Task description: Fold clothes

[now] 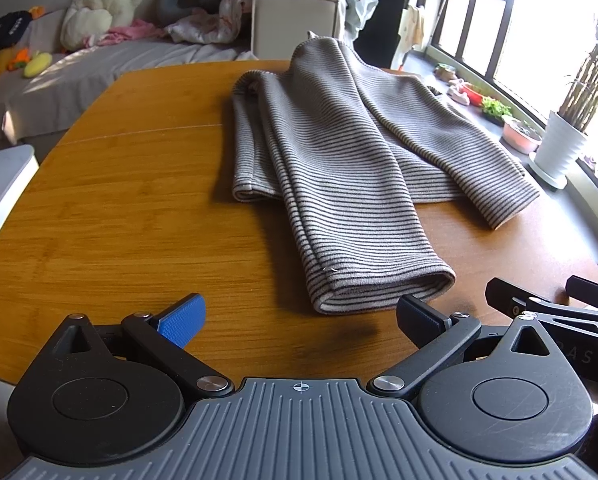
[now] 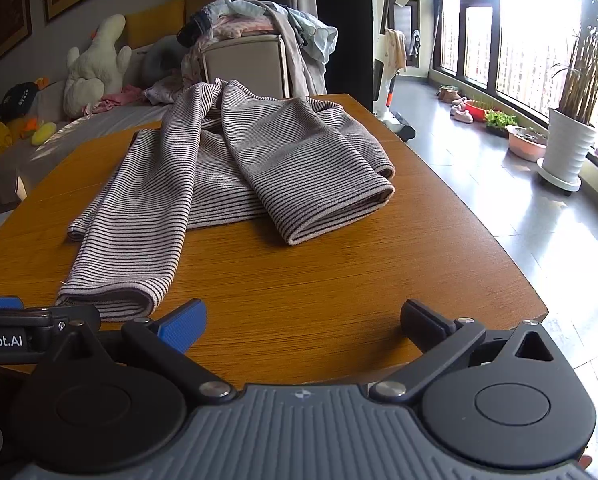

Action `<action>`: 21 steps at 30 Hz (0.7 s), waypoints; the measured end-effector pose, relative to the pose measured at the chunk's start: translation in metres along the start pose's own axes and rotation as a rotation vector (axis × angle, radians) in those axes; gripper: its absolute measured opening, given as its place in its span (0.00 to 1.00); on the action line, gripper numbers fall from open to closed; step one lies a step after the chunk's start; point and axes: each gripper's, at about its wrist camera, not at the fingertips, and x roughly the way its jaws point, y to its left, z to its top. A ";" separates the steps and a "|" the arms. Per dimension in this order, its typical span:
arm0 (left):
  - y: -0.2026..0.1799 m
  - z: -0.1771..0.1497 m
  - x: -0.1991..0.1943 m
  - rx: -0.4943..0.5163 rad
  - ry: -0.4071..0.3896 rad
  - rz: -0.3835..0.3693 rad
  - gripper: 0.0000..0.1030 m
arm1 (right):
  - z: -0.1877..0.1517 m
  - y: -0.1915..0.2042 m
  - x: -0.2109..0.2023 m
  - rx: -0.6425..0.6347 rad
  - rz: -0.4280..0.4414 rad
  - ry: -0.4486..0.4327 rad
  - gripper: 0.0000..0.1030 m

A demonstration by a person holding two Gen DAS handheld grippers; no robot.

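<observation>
On the wooden counter point(image 1: 119, 208) a striped knit garment point(image 1: 339, 152) is spread, partly bunched, with two sleeve-like tubes laid toward the near edge and the body rumpled behind them. Its near cuff point(image 1: 383, 288) lies just in front of the left claw point(image 1: 299, 320), which is held wide with nothing between its jaws; the right claw point(image 2: 303, 320) is likewise spread wide and empty, over bare wood, with the second cuff point(image 2: 339, 208) farther ahead of it. The fabric is judged to be soft, light and limp: it will likely drape and sag when lifted, and a single layer may be pinched by mistake where the tube is doubled. The ribbed knit is probably not slippery against the blue textured pad point(image 1: 183, 320), though the smooth wood beneath may let the cloth slide rather than be picked up. A hold is best taken at the thick hemmed cuffs or at the shoulder seams, where the material is firmest and both layers can be caught together.
</observation>
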 end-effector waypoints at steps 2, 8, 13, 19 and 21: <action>0.000 0.000 0.000 0.000 0.000 0.000 1.00 | 0.000 0.000 0.000 0.000 0.001 0.000 1.00; -0.001 0.000 0.001 0.001 -0.001 0.000 1.00 | 0.002 0.000 0.000 -0.001 0.001 0.000 1.00; -0.001 0.000 0.000 0.001 -0.004 0.000 1.00 | 0.002 0.000 0.000 -0.002 0.001 0.000 1.00; -0.001 0.000 0.001 0.001 -0.003 0.001 1.00 | 0.002 0.000 0.001 -0.003 0.001 -0.001 1.00; -0.001 0.000 0.001 0.002 -0.003 0.000 1.00 | 0.002 0.000 0.001 -0.004 0.002 -0.001 1.00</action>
